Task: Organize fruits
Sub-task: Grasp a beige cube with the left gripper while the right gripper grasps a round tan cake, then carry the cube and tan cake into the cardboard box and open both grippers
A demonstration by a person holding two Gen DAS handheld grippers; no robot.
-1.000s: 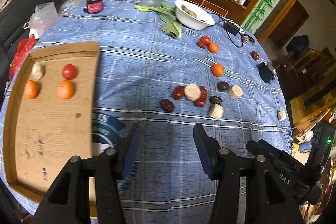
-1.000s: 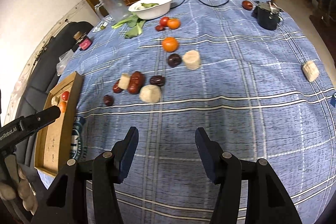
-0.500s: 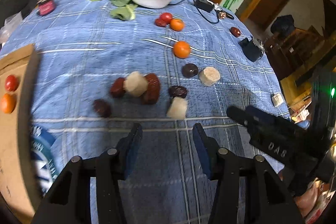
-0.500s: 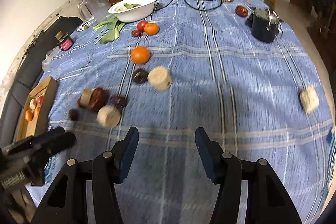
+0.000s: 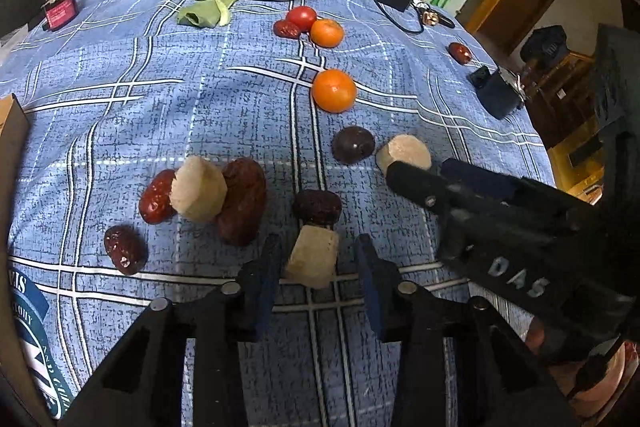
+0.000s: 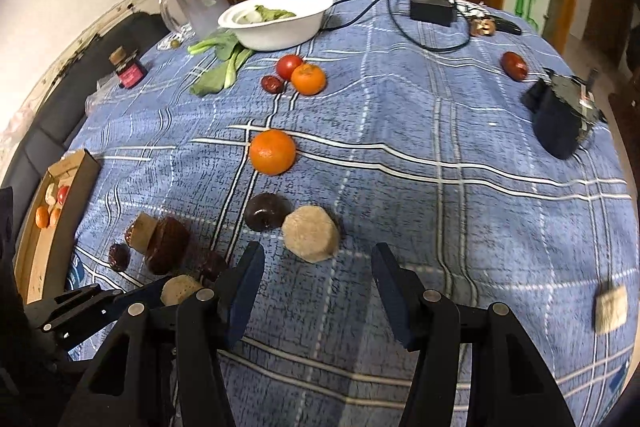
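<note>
1. The left gripper [image 5: 316, 267] is straddling a pale peeled chunk [image 5: 312, 259], jaws spread with gaps on both sides, gripping nothing yet.
2. The right gripper [image 6: 316, 267] is hanging wide open and empty just short of a second pale chunk [image 6: 311, 233], apparently lining up its own pick.
3. Beyond, an orange [image 6: 273, 151] is waiting on the blue tablecloth [image 6: 440, 187]; the cardboard tray [image 6: 34, 259], likely the destination, is holding sorted fruit at far left.
</note>
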